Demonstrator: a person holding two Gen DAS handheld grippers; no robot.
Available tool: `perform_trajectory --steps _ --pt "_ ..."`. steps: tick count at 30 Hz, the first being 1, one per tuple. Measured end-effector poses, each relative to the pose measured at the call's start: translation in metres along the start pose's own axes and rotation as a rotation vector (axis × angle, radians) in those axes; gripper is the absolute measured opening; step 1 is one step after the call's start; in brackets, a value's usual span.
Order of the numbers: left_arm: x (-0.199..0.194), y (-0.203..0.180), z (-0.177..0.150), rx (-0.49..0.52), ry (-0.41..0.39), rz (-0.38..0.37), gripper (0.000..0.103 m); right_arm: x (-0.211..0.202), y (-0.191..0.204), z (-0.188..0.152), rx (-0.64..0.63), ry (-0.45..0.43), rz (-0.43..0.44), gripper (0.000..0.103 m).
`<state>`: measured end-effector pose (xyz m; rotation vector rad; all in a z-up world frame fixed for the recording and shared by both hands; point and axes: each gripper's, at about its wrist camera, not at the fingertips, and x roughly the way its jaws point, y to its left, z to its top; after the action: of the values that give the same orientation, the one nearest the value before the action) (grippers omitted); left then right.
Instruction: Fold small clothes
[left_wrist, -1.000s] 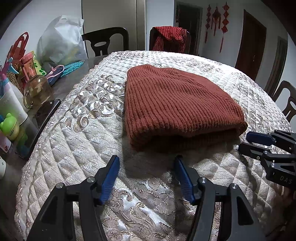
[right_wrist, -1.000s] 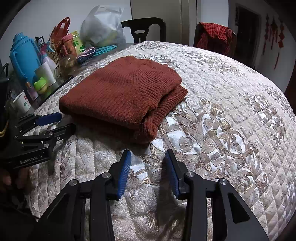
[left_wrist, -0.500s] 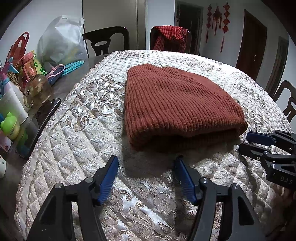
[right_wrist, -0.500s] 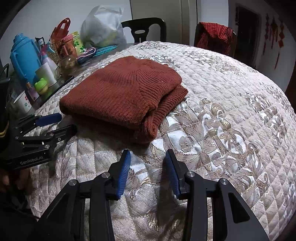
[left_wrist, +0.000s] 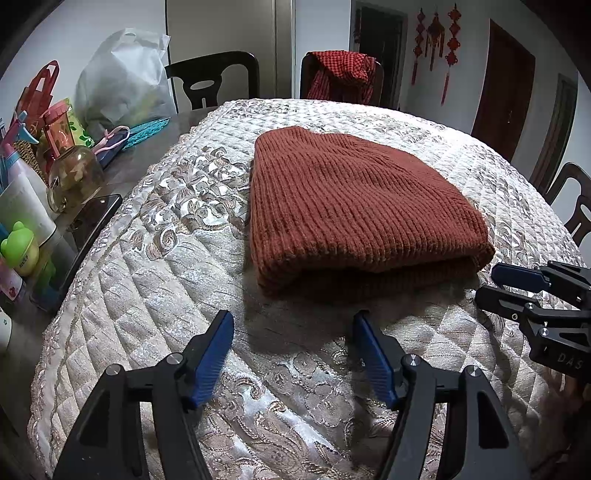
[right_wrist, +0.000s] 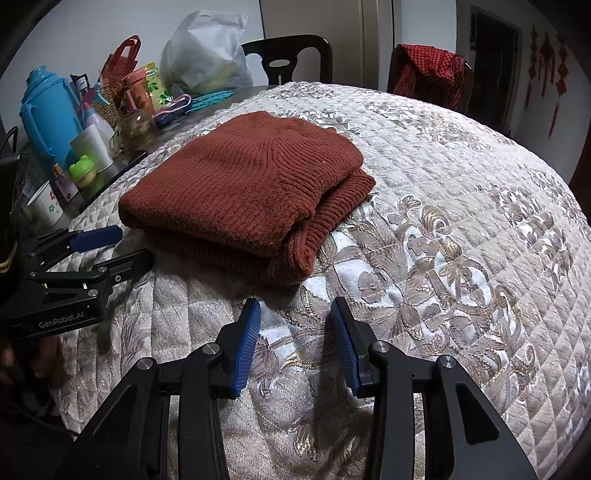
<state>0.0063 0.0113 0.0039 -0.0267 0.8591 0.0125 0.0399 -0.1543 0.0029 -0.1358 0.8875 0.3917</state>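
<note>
Rust-red ribbed sweater (left_wrist: 354, 206), beige floral quilted cover (left_wrist: 166, 266), blue-padded tool (left_wrist: 291, 354)

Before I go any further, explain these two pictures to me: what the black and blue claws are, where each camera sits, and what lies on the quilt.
No robot: a person holds a two-finger claw in each hand, with a camera on each looking along its fingers. One picture is from the left claw, whose jaws have just been opening, with nothing between them. The other is from the right claw, also open and empty. Each view catches the other claw at its edge. A folded rust-red knitted garment lies on the quilted cover. Bottles and bags crowd the side.
</note>
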Motion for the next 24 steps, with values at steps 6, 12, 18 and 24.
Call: perform_trajectory --steps 6,12,18,24 --pt "-0.0001 0.0021 0.0001 -0.014 0.006 0.008 0.075 0.0000 0.0000 -0.0001 0.001 0.000 0.001 0.041" --pt "-0.0007 0.0026 0.0000 -0.009 0.008 0.013 0.075 0.0000 -0.0003 -0.0001 0.001 0.000 0.001 0.041" --pt "-0.0004 0.0024 0.0006 -0.007 0.009 0.014 0.075 0.0000 -0.0003 -0.0002 0.001 0.000 0.001 0.041" --pt "-0.0005 0.0023 0.0005 -0.007 0.009 0.014 0.075 -0.0001 -0.0002 -0.0002 0.001 0.000 0.001 0.041"
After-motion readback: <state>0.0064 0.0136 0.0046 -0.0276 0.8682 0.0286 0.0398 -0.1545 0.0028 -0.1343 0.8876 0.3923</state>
